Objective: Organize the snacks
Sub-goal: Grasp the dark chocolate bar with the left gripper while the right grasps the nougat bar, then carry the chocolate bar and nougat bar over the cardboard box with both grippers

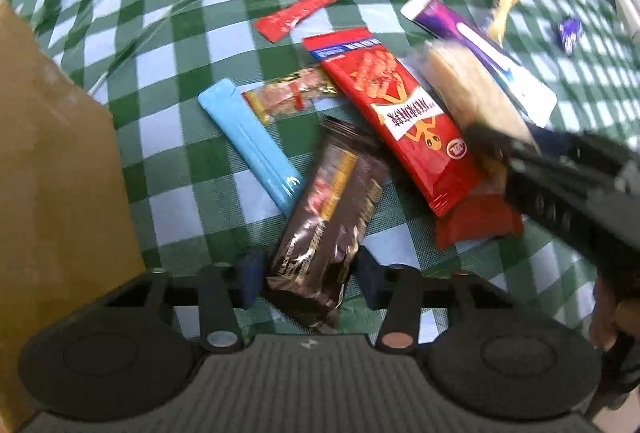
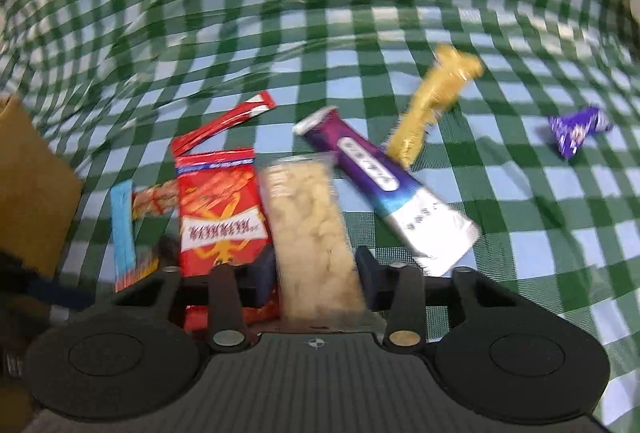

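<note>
Snack packs lie in a heap on a green-and-white checked cloth (image 1: 192,5). My left gripper (image 1: 311,283) points steeply down, its pads against both long edges of a dark brown chocolate bar (image 1: 328,209). My right gripper (image 2: 316,273) holds a clear pack of pale crackers (image 2: 308,221) between its pads; in the left wrist view the same pack (image 1: 468,89) shows under that gripper's black body. A red snack pack (image 1: 400,113) lies between the two held items. The motion blurs the right wrist view.
A brown cardboard box (image 1: 48,153) stands close on the left. Loose around the heap: a blue stick (image 1: 252,141), a small clear candy pack (image 1: 292,93), a red sachet (image 1: 308,11), a purple-and-silver bar (image 2: 384,185), a gold wrapper (image 2: 432,105), a small purple candy (image 2: 576,129).
</note>
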The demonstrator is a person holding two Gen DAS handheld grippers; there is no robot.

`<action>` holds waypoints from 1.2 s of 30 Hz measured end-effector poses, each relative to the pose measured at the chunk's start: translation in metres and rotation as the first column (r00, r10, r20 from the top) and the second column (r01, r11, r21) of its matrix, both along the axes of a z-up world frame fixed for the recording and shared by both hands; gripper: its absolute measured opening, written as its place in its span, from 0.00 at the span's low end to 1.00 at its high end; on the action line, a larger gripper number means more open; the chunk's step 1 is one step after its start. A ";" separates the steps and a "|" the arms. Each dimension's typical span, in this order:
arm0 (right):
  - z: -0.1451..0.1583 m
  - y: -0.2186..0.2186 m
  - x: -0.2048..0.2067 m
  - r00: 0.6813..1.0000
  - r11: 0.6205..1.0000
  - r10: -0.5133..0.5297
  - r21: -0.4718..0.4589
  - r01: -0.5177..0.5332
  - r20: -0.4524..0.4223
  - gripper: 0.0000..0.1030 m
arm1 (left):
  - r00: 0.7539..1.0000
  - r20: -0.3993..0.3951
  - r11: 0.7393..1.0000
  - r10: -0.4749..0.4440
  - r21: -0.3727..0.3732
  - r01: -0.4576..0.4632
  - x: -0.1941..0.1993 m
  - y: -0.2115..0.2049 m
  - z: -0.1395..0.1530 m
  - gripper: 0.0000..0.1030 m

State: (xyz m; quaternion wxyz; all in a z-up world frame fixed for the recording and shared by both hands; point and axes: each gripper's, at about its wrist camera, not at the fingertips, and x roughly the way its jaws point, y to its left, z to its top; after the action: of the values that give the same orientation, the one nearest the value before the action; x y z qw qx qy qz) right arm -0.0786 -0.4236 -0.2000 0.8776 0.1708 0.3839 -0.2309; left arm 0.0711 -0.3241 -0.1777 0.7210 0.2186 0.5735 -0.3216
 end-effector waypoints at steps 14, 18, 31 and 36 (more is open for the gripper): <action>0.029 0.034 -0.047 0.981 0.985 -0.174 0.008 0.174 0.084 0.37 | 1.000 0.025 0.994 0.004 -0.106 -0.002 -0.009 0.046 0.028 0.42; 0.041 0.048 -0.061 0.965 0.973 -0.231 0.001 0.232 0.124 0.37 | 0.999 0.043 0.990 0.000 -0.139 0.006 -0.020 0.059 0.049 0.42; 0.103 0.115 -0.101 0.935 0.967 -0.251 0.018 0.254 0.249 0.37 | 0.986 0.163 0.969 0.028 -0.245 0.013 -0.066 0.113 0.144 0.42; 0.134 0.168 -0.112 0.940 0.983 -0.172 -0.013 0.184 0.294 0.37 | 0.981 0.175 0.967 0.079 -0.251 -0.033 -0.081 0.162 0.174 0.42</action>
State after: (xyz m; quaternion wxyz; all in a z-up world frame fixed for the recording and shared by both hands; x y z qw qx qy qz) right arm -0.1906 -0.2551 -0.0661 0.9034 0.2191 0.2284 -0.2894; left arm -0.0102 -0.1625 -0.0042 0.8013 0.1392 0.4660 -0.3484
